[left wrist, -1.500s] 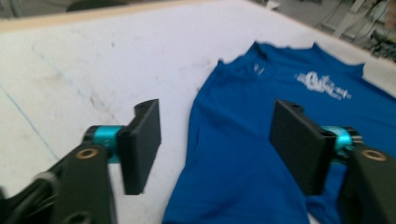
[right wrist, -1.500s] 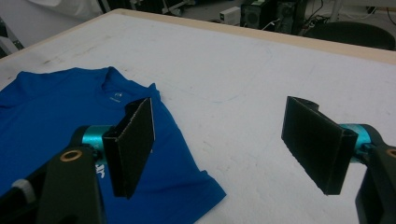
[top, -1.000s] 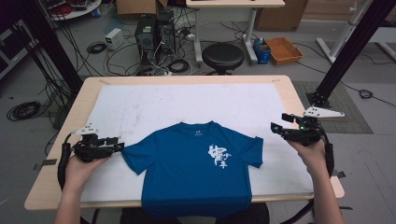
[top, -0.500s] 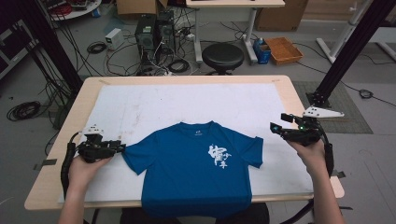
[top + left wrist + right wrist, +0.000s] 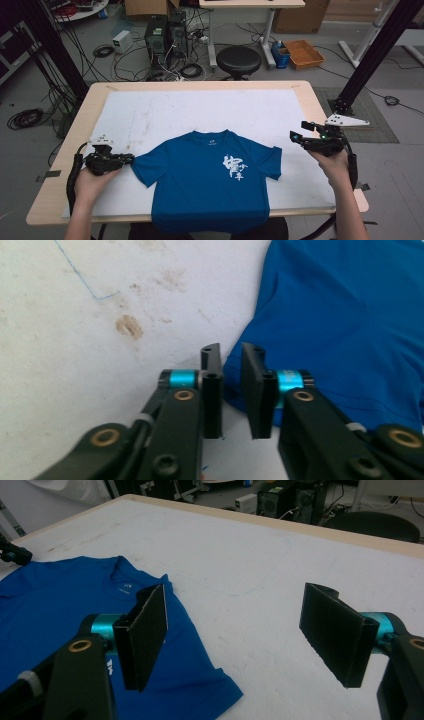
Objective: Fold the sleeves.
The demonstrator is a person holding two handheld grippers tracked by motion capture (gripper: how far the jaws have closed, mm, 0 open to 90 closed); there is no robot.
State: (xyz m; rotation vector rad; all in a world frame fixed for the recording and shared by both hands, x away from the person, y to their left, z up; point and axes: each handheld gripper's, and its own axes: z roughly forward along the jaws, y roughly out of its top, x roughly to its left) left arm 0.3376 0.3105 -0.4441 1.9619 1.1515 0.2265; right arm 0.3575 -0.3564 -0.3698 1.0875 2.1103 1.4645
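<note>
Cables, computer towers and a round black stool (image 5: 238,59) are seen on the floor behind a wooden table (image 5: 60,197), most of which is covered by a stained white mat (image 5: 200,112). A blue T-shirt (image 5: 210,185) with white lettering on the chest is spread flat, front up, on the near middle of the mat, its hem reaching the near edge of the table.

The left gripper (image 5: 127,159) is held low at the tip of the shirt's sleeve on the person's left. Its jaws have just been closing and now stand nearly together. In the left gripper view, the left gripper (image 5: 231,385) is seen with the edge of the blue sleeve (image 5: 235,377) in the narrow gap between its jaws; whether the pads already press the cloth cannot be told for certain.

The right gripper (image 5: 298,134) is held just beyond the opposite sleeve, clear of the cloth. In the right gripper view, the right gripper (image 5: 240,625) is seen with its jaws wide apart and nothing held between them.
</note>
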